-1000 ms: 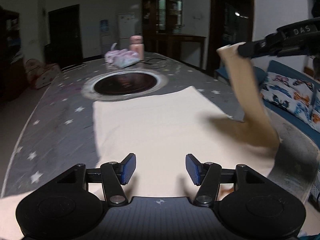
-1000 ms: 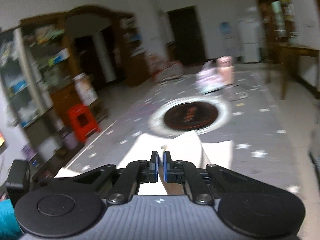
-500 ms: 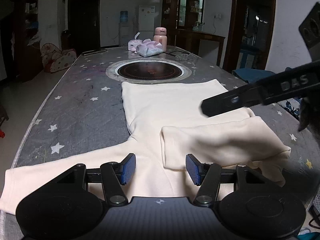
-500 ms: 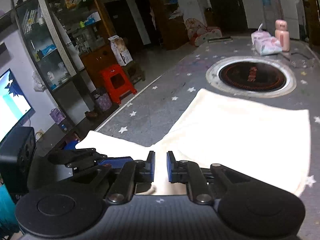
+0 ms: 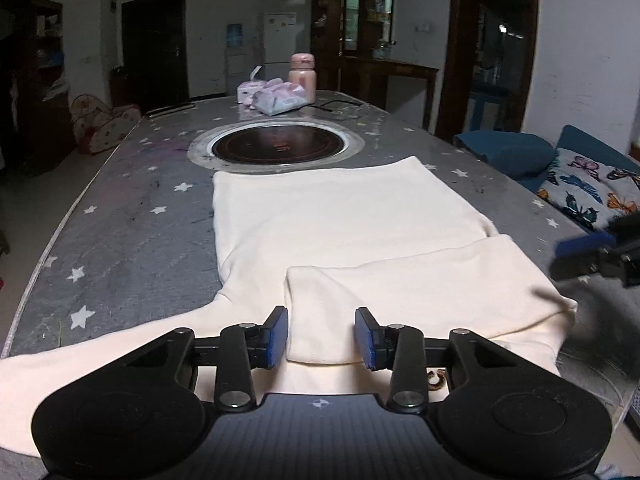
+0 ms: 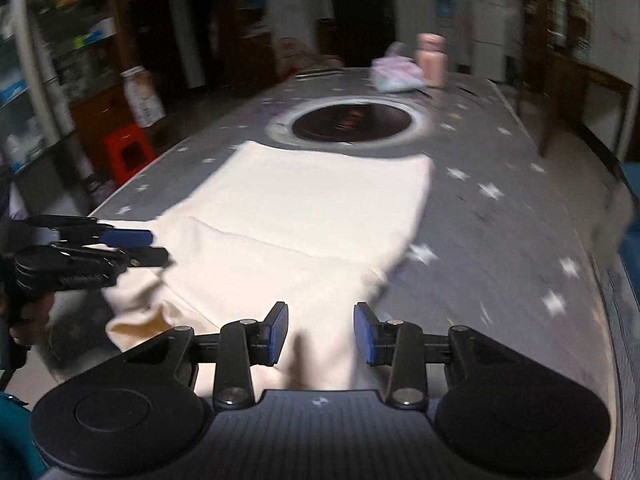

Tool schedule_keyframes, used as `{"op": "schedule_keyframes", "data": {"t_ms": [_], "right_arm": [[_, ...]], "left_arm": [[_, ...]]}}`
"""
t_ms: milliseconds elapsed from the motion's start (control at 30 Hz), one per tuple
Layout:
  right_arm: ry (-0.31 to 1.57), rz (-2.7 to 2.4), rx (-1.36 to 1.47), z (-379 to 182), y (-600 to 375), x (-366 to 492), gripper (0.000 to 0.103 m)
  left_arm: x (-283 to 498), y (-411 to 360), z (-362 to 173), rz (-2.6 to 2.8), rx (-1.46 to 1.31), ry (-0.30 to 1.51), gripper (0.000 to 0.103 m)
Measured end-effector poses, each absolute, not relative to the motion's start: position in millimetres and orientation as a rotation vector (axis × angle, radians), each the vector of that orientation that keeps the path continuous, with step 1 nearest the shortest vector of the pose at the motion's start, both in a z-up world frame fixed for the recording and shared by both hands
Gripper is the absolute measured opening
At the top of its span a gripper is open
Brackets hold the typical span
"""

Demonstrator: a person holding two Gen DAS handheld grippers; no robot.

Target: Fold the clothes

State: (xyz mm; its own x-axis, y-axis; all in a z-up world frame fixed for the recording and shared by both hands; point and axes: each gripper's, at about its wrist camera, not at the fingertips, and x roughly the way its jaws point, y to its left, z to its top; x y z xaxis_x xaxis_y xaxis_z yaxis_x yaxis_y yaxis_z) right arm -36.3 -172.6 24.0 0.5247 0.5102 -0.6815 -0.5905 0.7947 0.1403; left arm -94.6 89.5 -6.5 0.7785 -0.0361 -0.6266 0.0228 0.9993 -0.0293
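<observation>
Garment (image 5: pixel 340 216): one, cream. Two hand-held grippers: left (image 5: pixel 321 335) closing, right (image 6: pixel 320 333) opening, neither gripping cloth.

right wrist view all blurry, cream top (image 5: pixel 344 216) sleeve end cut off at left edge, right gripper (image 5: pixel 592 254) half cut off

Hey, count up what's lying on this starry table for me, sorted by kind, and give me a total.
Cream garment, one sleeve folded across it: 1
Pink bottle: 1
Tissue packs: 2, as far as I can tell
Dark cable: 1
Built-in round burner: 1
Total: 6
</observation>
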Motion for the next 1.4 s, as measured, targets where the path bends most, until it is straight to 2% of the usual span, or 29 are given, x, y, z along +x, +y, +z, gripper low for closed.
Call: {"op": "schedule_keyframes", "data": {"t_ms": [167,233,400,600,767,933,1167,1267,1333,1400], "right_arm": [[0.781,0.652,-0.087,17,-183,-39,0.037],[0.786,0.656,-0.081,13,-184,-38,0.038],[0.788,0.656,-0.099,5,-181,-38,0.043],[0.775,0.636,-0.124,7,-183,-33,0.042],[0.723,0.689,-0.136,20,-172,-20,0.039],[0.709,0.744,-0.174,16,-148,-6,0.036],[0.744,0.733,-0.186,-3,-135,4,0.033],[0.722,0.738,-0.204,0,-133,-1,0.034],[0.707,0.759,-0.2,5,-132,-5,0.034],[0.715,0.765,-0.202,2,-129,-5,0.034]], "left_arm": [[-90,89,-12,-0.002,-0.006,0.706,0.012],[-90,90,-11,0.002,-0.015,0.706,0.008],[-92,88,0,0.014,-0.012,0.686,0.007],[-95,88,4,0.042,0.002,0.712,0.007],[-96,85,11,0.029,0.004,0.702,0.015],[-86,81,12,-0.01,-0.024,0.666,0.015],[-67,89,-11,0.006,-0.076,0.713,0.015],[-78,96,-6,0.016,-0.097,0.698,0.021],[-86,103,-5,0.055,-0.106,0.691,0.036],[-97,114,-4,0.105,-0.129,0.688,0.037]]}}
